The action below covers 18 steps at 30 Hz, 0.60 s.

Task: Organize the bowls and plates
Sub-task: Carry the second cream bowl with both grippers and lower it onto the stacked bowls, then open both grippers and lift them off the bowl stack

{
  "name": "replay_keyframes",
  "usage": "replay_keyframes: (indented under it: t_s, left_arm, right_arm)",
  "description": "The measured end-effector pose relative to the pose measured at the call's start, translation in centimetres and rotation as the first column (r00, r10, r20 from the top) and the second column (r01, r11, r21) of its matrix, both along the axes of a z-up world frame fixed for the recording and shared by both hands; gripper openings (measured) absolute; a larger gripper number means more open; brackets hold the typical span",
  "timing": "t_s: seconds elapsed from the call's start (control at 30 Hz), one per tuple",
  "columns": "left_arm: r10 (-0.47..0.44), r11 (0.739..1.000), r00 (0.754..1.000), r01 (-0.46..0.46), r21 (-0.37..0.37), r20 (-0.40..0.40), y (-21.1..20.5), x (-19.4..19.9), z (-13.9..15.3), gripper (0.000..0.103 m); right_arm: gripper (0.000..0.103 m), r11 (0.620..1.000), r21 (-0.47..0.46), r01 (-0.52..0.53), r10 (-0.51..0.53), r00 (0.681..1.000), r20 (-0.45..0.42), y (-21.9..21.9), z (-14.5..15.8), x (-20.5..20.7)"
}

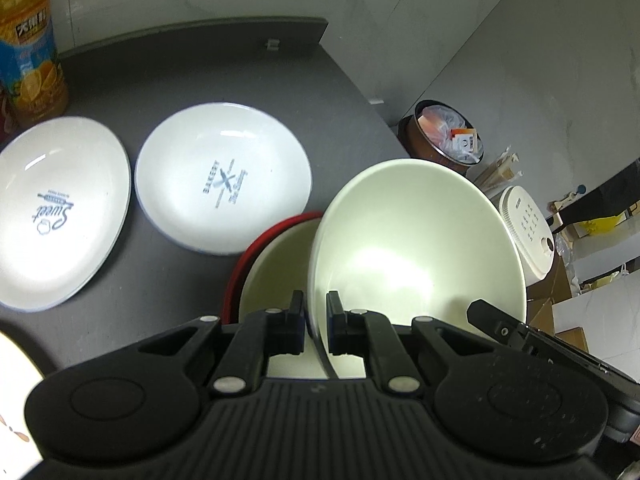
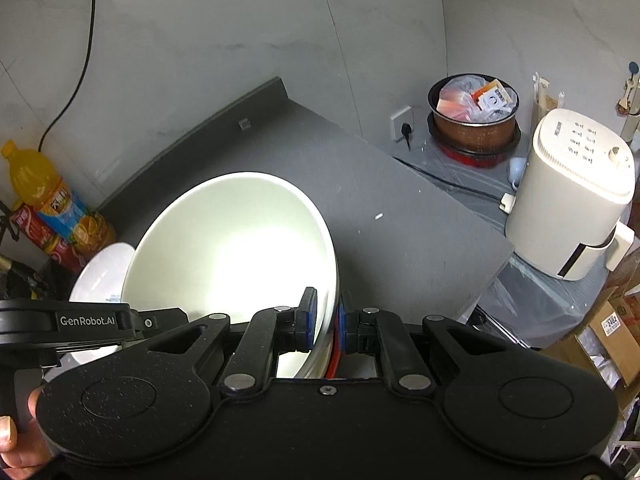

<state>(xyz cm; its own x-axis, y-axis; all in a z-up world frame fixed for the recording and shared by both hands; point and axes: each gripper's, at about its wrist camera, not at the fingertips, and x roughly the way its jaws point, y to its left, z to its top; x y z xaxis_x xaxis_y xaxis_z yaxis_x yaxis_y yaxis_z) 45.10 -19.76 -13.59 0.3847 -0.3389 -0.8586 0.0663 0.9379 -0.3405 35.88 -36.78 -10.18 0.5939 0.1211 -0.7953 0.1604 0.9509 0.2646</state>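
cream bowl point(image 1: 416, 248), glossy and plain, is tilting at centre right, its rim pinched by the closed left claw point(image 1: 316, 316). the right claw point(image 2: 328, 320) is clamping the opposite rim at lower centre. beneath, a red-rimmed bowl point(image 1: 272, 264) is waiting: nesting appears in hand, calling for level lowering. two printed plates point(image 1: 224, 176) are lying on the bench point(image 1: 160, 80), left.

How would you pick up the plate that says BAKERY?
Probably by its rim. The BAKERY plate lies flat on the dark table, so come from above its near edge, one finger inside the raised lip and one outside. The middle is too wide to pinch.
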Motion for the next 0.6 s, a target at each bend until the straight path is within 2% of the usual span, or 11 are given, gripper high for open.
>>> replay_keyframes:
  t_s: [0.37, 0.47, 0.6]
  left_arm:
    - [0.046, 0.999, 0.998, -0.046, 0.002, -0.048, 1.2, -0.2, -2.0, 0.009]
    - [0.064, 0.998, 0.997, -0.063, 0.023, -0.052, 1.4, -0.2, -2.4, 0.009]
    - [0.076, 0.997, 0.996, -0.075, 0.008, -0.052, 1.8, -0.2, -2.5, 0.009]
  right_arm:
    - [0.012, 0.999, -0.008, -0.053, 0.053, 0.997, -0.058, 0.9, -1.3, 0.6]
    - [0.013, 0.997, -0.020, -0.068, 0.067, 0.996, -0.052, 1.2, -1.3, 0.7]
    - [0.014, 0.996, -0.027, -0.085, 0.083, 0.995, -0.057, 1.2, -1.2, 0.9]
